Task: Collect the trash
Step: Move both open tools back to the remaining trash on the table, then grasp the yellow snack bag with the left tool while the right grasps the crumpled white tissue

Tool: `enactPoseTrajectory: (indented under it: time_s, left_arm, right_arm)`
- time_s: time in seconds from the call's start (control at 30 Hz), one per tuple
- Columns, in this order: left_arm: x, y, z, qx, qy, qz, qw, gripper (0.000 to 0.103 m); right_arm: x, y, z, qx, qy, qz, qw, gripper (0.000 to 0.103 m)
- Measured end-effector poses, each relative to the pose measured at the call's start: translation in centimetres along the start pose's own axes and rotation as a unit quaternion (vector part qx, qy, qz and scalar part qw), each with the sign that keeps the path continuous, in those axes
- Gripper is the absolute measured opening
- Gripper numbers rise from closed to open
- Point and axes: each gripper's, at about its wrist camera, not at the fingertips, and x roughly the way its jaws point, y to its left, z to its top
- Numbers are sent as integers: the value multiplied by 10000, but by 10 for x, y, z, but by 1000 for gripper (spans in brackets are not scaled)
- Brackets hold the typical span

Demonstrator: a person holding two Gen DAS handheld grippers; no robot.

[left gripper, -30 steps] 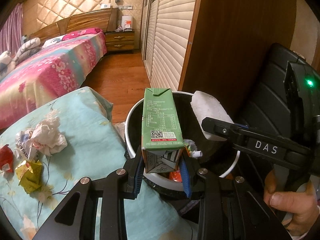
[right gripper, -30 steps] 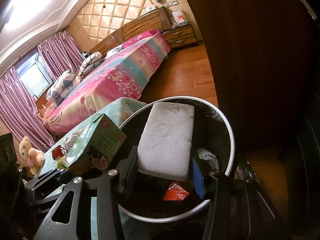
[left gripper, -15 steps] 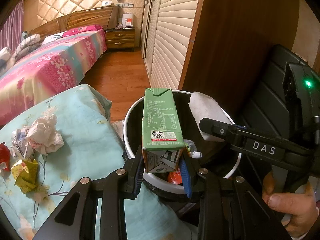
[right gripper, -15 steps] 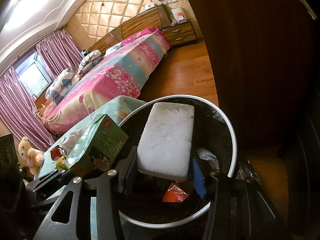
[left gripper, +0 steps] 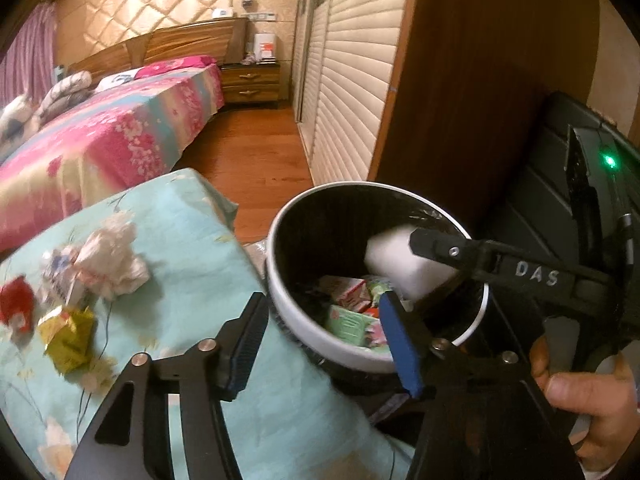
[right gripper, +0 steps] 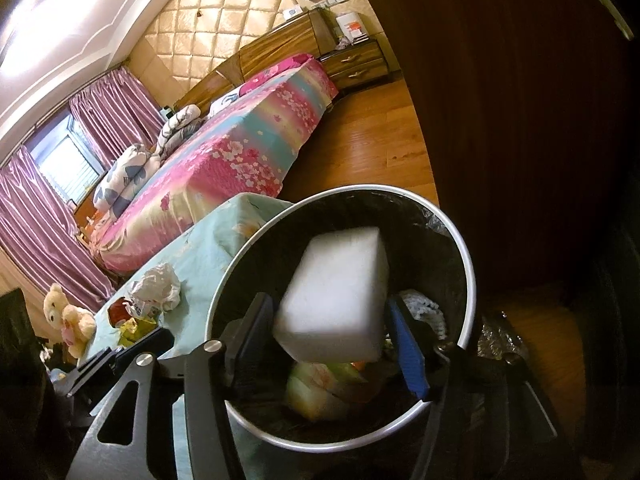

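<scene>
My left gripper (left gripper: 320, 344) has its jaws spread wide with nothing between them, at the lower centre of the left view, just over the near rim of the trash bin (left gripper: 280, 288). The bin is round, white-rimmed, lined in black. Inside it, lower centre, lie a green carton (left gripper: 348, 322), a red-and-white packet (left gripper: 346, 290) and other scraps I cannot identify. My right gripper (right gripper: 330, 332) is over the bin's opening, its jaws clenched on a white foam block (right gripper: 336, 300), which hangs above the contents. On the pale blue floral surface (left gripper: 200, 248), left of the bin, remain a crumpled white tissue (left gripper: 114, 256), a yellow wrapper (left gripper: 68, 338) and a red wrapper (left gripper: 16, 304), all blurred. A pink floral bed (left gripper: 100, 148) occupies the upper left.
</scene>
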Motion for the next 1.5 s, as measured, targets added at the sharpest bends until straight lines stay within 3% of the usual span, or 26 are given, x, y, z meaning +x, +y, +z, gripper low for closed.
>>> enactPoseTrajectory:
  time_s: [0.17,0.53,0.83,1.5]
  left_arm:
    - [-16,22,-18,-338,13,66,9994,59]
    - [-69,70,-58,-942,-64,562,9939,60]
    - [-111,115,-92,-1527,-147,1019,9829,65]
    - [-114,162,-101,-1799,-59,1232,9759,65]
  right_arm:
    - [-4,9,-6,-23,-53,166,9998,80]
    - [-1,54,-26,-311,67,479,9983,80]
    - [13,99,-47,-678,374,761,9941,82]
    - [71,169,-68,-1333,841,1114,9812,82]
